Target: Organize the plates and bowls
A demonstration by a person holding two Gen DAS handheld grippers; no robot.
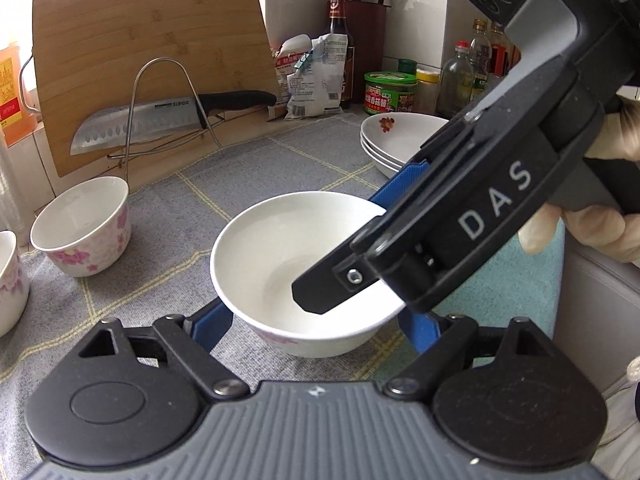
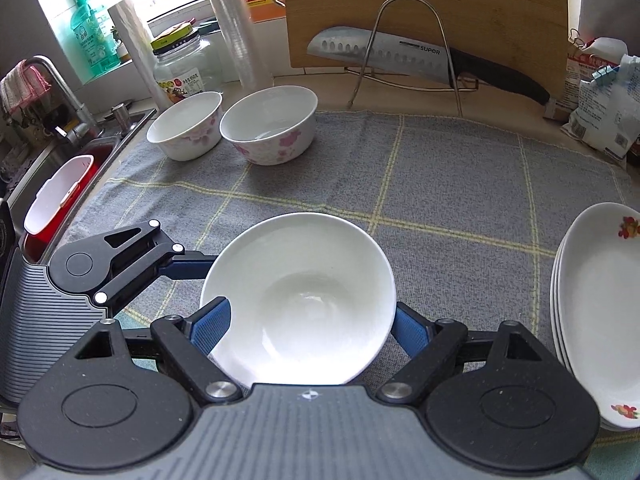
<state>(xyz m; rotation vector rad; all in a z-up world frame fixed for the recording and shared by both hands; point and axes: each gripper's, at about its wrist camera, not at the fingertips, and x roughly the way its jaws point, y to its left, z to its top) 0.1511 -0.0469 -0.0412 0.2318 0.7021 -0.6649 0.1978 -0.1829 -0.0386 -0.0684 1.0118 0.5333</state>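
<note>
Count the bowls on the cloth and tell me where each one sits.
3. One bowl sits nearest, between both grippers' blue fingers. Two floral bowls stand side by side at the far left by the sink: the left one and the right one. None seems hidden.

left wrist: close, angled down | right wrist: close, steeper | shared: white bowl [image 1: 304, 272] [image 2: 298, 300]

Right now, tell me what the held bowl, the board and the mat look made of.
Bowl: glazed ceramic, probably; glossy white with window glare inside.
Board: bamboo or wood, matte; pale strips with visible grain.
Mat: woven cloth, seemingly; fuzzy grey surface, yellow grid lines, slightly wavy edges.
</note>
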